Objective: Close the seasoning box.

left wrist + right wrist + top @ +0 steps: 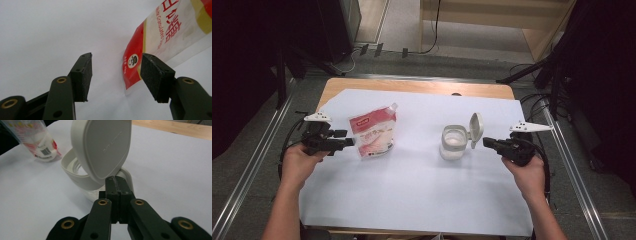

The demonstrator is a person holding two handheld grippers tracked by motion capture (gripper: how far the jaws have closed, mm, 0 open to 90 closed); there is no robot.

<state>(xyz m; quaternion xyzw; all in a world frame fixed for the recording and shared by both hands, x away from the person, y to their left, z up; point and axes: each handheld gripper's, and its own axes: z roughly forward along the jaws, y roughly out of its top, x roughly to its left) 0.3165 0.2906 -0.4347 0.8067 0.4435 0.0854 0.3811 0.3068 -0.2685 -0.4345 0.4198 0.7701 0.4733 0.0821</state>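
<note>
While the right gripper (117, 180) has its two black pads pressed flat together with nothing between them, its tip sits right under the edge of the raised white plastic flip lid (102, 147) at the upper middle of its own view. A nudge there could, I judge, knock the lid down or tip the small white-rimmed clear jar (454, 142), which stands right of centre in the high view. The left gripper (115, 72) holds its jaws apart, not gripping; one pad lies over the lower corner of the red, white and yellow plastic sugar pouch (160, 37), the other on bare white sheet (412, 190). Closing there would catch only a thin corner, so the pouch might slip or sag and spill when lifted.

The jar is open, and a low layer of white granules seems to lie in its bottom. The pouch, left of centre in the high view, looks partly full of white sugar, its spout corner pointing to the upper right.
</note>
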